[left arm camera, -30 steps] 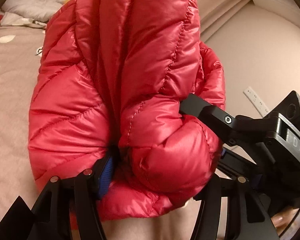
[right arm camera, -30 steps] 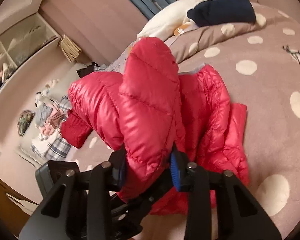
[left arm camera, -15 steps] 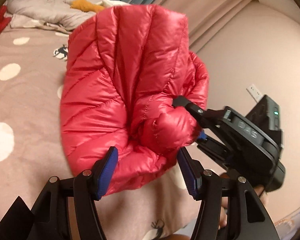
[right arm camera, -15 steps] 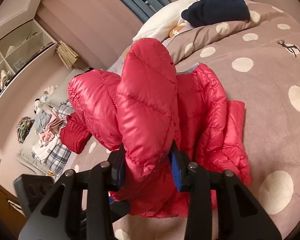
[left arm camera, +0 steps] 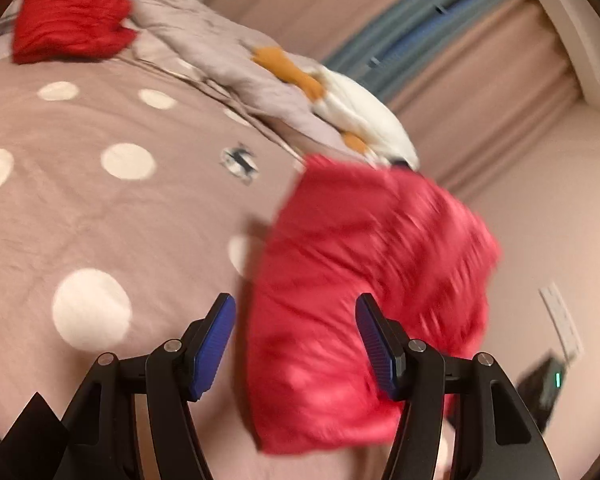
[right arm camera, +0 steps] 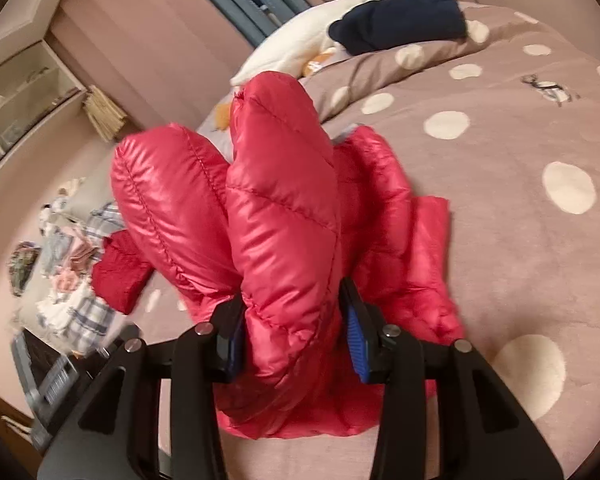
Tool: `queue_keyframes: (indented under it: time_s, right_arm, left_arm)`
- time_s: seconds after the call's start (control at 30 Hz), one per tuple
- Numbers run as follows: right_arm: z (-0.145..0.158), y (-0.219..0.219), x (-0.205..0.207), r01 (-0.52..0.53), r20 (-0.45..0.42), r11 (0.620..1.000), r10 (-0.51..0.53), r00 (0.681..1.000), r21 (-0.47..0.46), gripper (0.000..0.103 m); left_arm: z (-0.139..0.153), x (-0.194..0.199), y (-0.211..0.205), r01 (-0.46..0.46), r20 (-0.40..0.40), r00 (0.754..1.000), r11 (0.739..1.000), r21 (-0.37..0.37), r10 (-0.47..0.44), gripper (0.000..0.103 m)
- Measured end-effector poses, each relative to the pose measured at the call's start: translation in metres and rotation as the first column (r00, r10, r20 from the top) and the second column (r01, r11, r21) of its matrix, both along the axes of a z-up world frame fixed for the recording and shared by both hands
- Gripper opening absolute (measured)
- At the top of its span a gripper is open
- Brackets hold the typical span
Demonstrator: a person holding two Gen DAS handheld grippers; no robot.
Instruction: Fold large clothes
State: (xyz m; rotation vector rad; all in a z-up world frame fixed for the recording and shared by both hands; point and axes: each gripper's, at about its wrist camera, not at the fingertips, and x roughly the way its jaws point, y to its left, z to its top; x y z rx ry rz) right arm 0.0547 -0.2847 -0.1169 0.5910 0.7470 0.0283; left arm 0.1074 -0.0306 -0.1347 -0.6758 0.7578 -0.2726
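Observation:
A red quilted puffer jacket lies bunched on the polka-dot bedspread. My right gripper is shut on a puffy fold of it near the bed's front edge. In the left wrist view the jacket is blurred, in front of my left gripper, which is open with its blue pads apart and nothing between them. The back of the right gripper shows at the right edge.
A folded red garment, a grey blanket and a white and orange plush lie at the bed's far side. A navy garment sits on a pillow. Clothes lie on the floor to the left, below shelves.
My left gripper opened, let go of the jacket and pulled back. The right gripper kept its hold and the jacket sank toward the bed.

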Motion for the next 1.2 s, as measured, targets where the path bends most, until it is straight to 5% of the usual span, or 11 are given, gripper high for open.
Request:
queue_keyframes:
  time_s: [0.17,0.27,0.33,0.47,0.6,0.7,0.93,1.03,1.13,1.2]
  right_arm:
    - [-0.028,-0.013,0.002,0.132,-0.183,0.949,-0.190,0.964,-0.287,0.036]
    - [-0.051,-0.035,0.003,0.136,-0.229,0.985,-0.158,0.960,-0.107,0.036]
    - [-0.048,-0.036,0.003,0.120,-0.224,0.985,-0.145,0.964,-0.121,0.037]
    - [-0.044,-0.032,0.001,0.108,-0.224,0.974,-0.153,0.962,-0.200,0.041]
    - [-0.055,-0.051,-0.005,0.146,-0.257,0.980,-0.177,0.950,-0.138,0.045]
    - [-0.057,-0.051,-0.005,0.148,-0.262,0.978,-0.183,0.947,-0.149,0.049]
    - [-0.042,-0.045,-0.007,0.172,-0.257,0.962,-0.224,0.940,-0.211,0.054]
    - [-0.011,-0.048,-0.021,0.235,-0.161,0.945,-0.274,0.948,-0.228,0.059]
    - [0.030,-0.039,-0.038,0.292,0.030,0.931,-0.293,0.956,-0.220,0.085]
    - [0.056,-0.024,-0.045,0.293,0.154,0.936,-0.266,0.952,-0.193,0.087]
  left_arm:
    - [-0.006,0.032,0.002,-0.091,-0.015,0.996,0.994,0.053,0.092,0.064]
    - [-0.026,0.057,-0.021,-0.066,-0.049,0.996,0.984,0.167,0.076,0.064]
    - [-0.045,0.065,-0.039,-0.011,-0.104,0.994,0.980,0.198,0.032,0.064]
    - [-0.052,0.058,-0.040,-0.074,-0.081,0.993,0.982,0.174,0.090,0.064]
    - [-0.064,0.069,-0.022,-0.104,-0.148,0.982,0.988,0.114,0.121,0.064]
    - [-0.078,0.079,-0.031,-0.025,-0.239,0.969,0.992,0.123,0.055,0.064]
    - [-0.060,0.066,-0.044,-0.034,-0.105,0.993,0.983,0.180,0.054,0.064]
    - [-0.055,0.064,-0.043,-0.028,-0.099,0.994,0.986,0.165,0.044,0.064]
    - [-0.053,0.063,-0.043,-0.020,-0.107,0.994,0.988,0.154,0.037,0.064]
    - [-0.051,0.063,-0.044,-0.021,-0.100,0.994,0.988,0.151,0.036,0.064]
